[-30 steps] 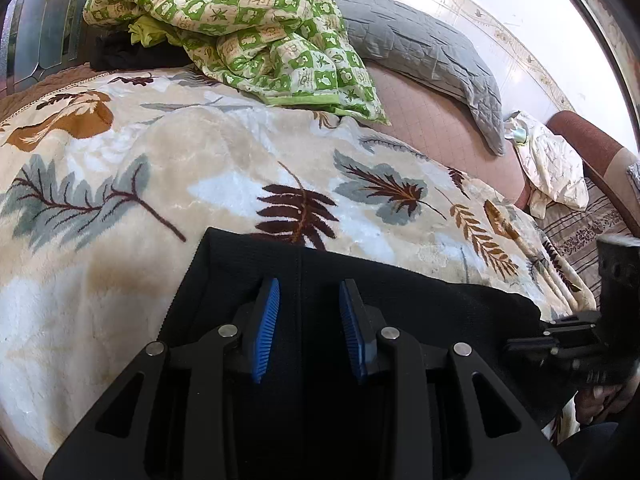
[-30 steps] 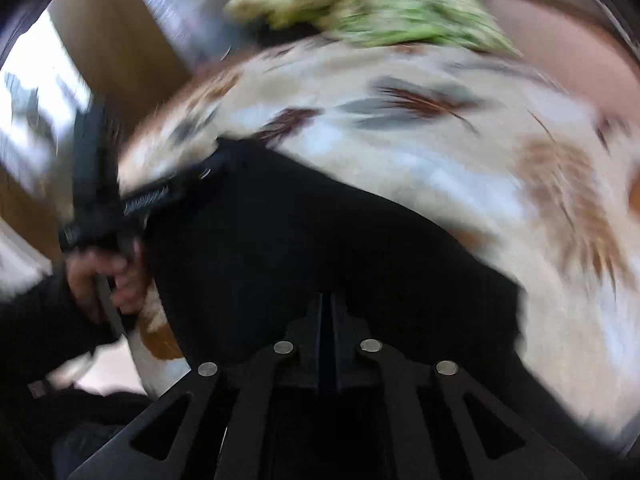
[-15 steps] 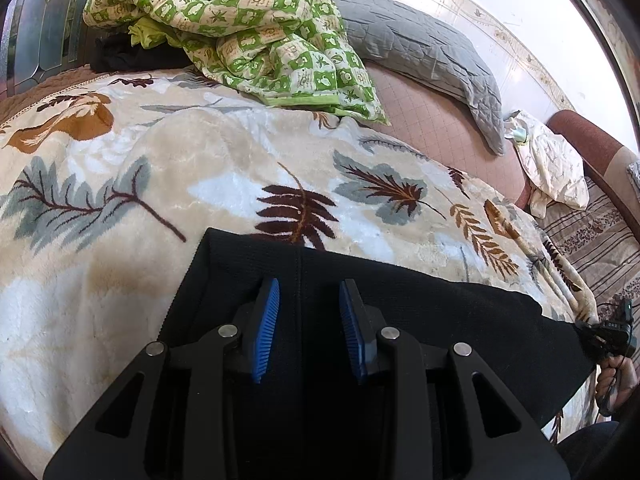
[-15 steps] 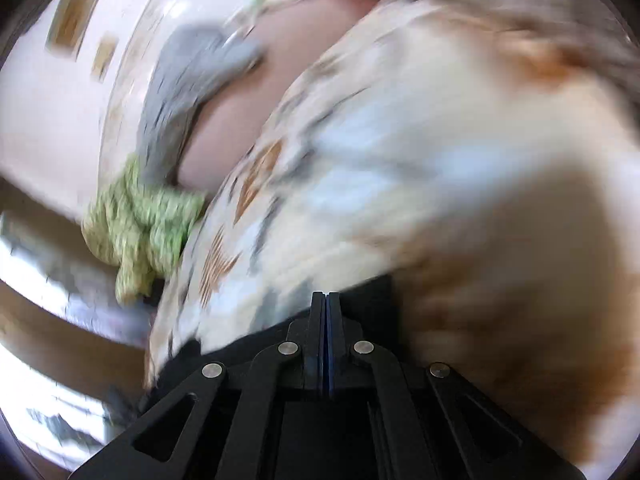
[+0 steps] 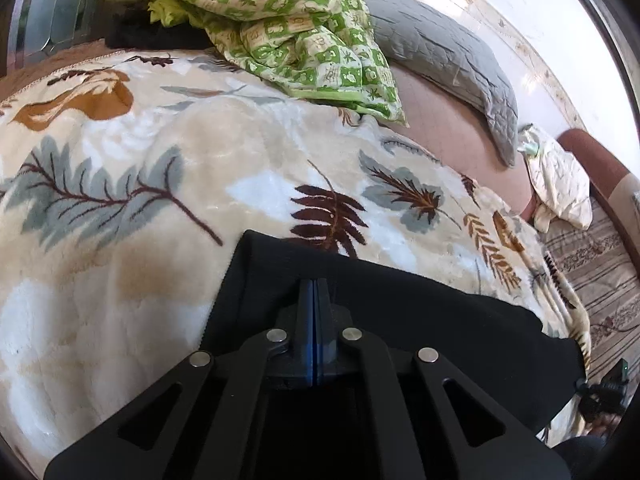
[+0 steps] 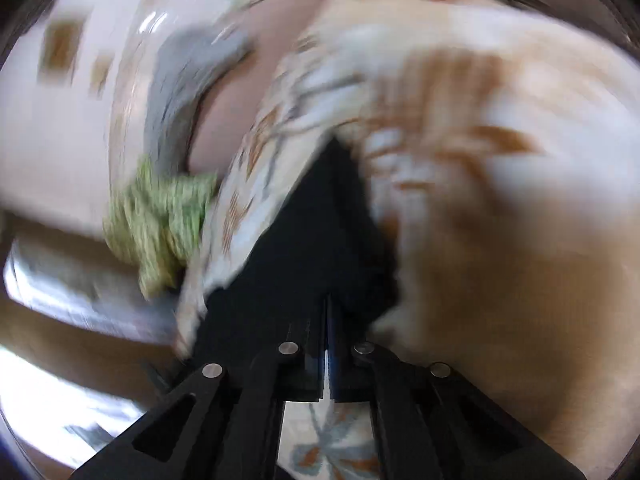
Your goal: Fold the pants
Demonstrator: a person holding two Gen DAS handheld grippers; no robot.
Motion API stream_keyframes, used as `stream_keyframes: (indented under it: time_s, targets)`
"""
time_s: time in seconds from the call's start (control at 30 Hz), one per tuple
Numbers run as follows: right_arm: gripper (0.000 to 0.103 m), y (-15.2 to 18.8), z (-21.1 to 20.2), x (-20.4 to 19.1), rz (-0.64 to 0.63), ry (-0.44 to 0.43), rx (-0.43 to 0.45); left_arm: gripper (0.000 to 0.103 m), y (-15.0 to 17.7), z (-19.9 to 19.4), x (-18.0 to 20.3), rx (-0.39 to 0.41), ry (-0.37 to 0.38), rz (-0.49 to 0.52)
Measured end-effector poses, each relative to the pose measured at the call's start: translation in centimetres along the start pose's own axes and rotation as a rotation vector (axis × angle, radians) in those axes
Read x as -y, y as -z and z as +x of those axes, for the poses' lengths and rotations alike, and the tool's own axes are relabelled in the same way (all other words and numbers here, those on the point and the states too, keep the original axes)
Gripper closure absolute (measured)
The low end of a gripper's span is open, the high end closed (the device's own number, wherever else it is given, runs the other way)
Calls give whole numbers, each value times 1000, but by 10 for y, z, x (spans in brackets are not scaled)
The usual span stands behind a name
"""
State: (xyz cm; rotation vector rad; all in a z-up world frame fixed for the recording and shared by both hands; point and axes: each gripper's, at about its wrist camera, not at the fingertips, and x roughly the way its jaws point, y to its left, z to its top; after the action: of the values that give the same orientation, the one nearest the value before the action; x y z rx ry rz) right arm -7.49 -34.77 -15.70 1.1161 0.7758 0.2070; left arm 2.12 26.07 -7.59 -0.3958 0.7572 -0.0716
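Note:
Black pants point(image 5: 420, 320) lie flat on the leaf-patterned blanket point(image 5: 160, 208) at the near edge of the bed. My left gripper point(image 5: 314, 292) is shut on the pants near their left end, its blue pads pressed together. In the blurred right wrist view my right gripper point(image 6: 326, 312) is shut on the other end of the black pants point(image 6: 320, 232), which stretch away from it over the blanket point(image 6: 500, 184). The right gripper also shows at the far right edge of the left wrist view point(image 5: 604, 396), at the pants' right corner.
A green checked quilt point(image 5: 280, 12) and a grey pillow point(image 5: 440, 52) lie at the back of the bed. A cream cloth point(image 5: 560, 184) lies on a striped sofa point(image 5: 592, 256) to the right. The right wrist view is motion-blurred.
My left gripper has shut on the pants; it was open half a second ago. My right gripper keeps swinging fast with the pants' end, out to the right.

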Motion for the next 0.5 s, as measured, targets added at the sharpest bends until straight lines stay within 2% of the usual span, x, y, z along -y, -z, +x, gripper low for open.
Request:
stream_keyframes:
  time_s: [0.03, 0.07, 0.1, 0.17, 0.2, 0.23, 0.27, 0.3, 0.33, 0.37, 0.43, 0.47, 0.5]
  targets:
    - [94, -1, -8, -6, -22, 9, 43, 101, 0, -1, 2, 0, -5, 7]
    - [90, 1, -14, -13, -44, 5, 70, 102, -1, -1, 3, 0, -7, 10]
    - [88, 1, -17, -21, -53, -51, 88, 102, -1, -2, 3, -5, -2, 12]
    - [78, 4, -19, -32, -62, -171, 101, 102, -3, -12, 5, -7, -10, 28]
    - [76, 2, -18, -36, -75, -184, 101, 96, -4, -20, 6, 1, -23, 39]
    - [72, 3, -13, -43, -106, -169, 99, 89, -4, -29, 6, 15, -22, 38]
    - [63, 3, -12, -41, -122, -128, 104, 85, -5, -43, 6, 34, 3, 25]
    - [57, 3, -5, -38, -123, -37, 106, 81, -4, -52, 5, 45, 23, 18]
    - [59, 2, 4, -31, -106, 62, 98, 81, -3, -66, 5, 57, 53, 7]
    - [65, 2, 8, -25, -93, 74, 92, 81, -1, -74, 6, 56, 82, -4]
    - [64, 1, 9, -26, -84, 69, 116, 81, 8, -85, 10, 33, 174, -20]
    - [61, 1, 10, -31, -104, 88, 115, 81, 17, -83, 16, -3, 214, -18]
    - [59, 3, 13, -35, -128, 102, 116, 81, 23, -81, 20, -27, 233, -16]
